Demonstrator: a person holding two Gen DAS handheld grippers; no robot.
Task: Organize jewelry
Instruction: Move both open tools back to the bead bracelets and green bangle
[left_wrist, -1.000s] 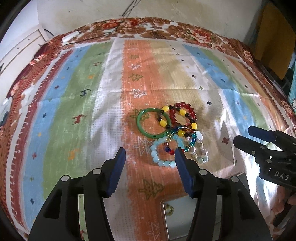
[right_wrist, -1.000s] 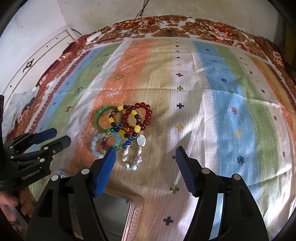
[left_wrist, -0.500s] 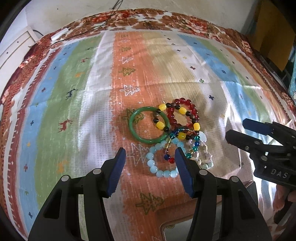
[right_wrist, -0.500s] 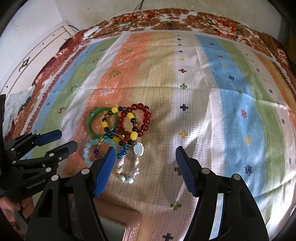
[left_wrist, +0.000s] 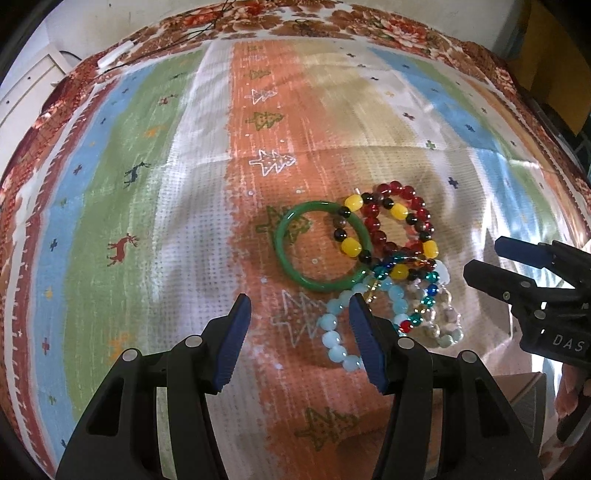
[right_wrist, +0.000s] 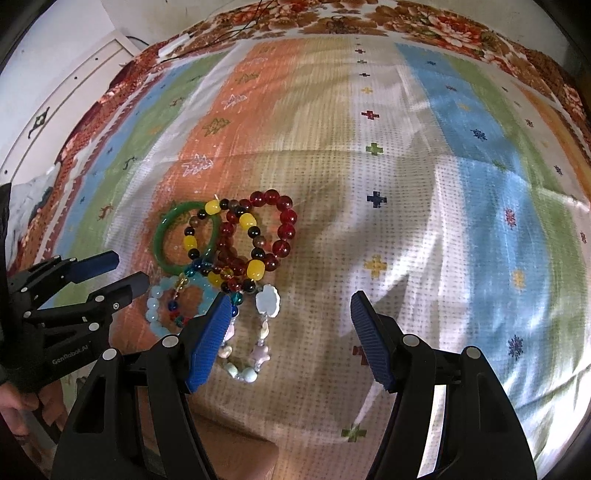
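Observation:
A heap of bracelets lies on the striped cloth: a green bangle (left_wrist: 291, 254) (right_wrist: 160, 236), a red bead bracelet (left_wrist: 413, 201) (right_wrist: 286, 221), a yellow-and-black bead bracelet (left_wrist: 351, 245) (right_wrist: 255, 269), a pale blue bead bracelet (left_wrist: 332, 339) (right_wrist: 153, 314), a multicoloured bead strand (left_wrist: 428, 291) and a shell bracelet (right_wrist: 266, 304) (left_wrist: 448, 334). My left gripper (left_wrist: 299, 306) (right_wrist: 127, 271) is open, just near and left of the heap, its right finger over the pale blue bracelet. My right gripper (right_wrist: 288, 306) (left_wrist: 487, 254) is open and empty, near and right of the heap.
The striped patterned cloth (left_wrist: 122, 192) (right_wrist: 480, 206) covers the whole surface, with a floral border at the far edge. A box corner (left_wrist: 532, 398) (right_wrist: 236, 443) shows at the near edge under the grippers. A white cabinet (right_wrist: 74, 85) stands at the left.
Both grippers have moved forward toward the bracelets, which now sit closer and lower in both views. Both stay open. The bracelets have not moved.

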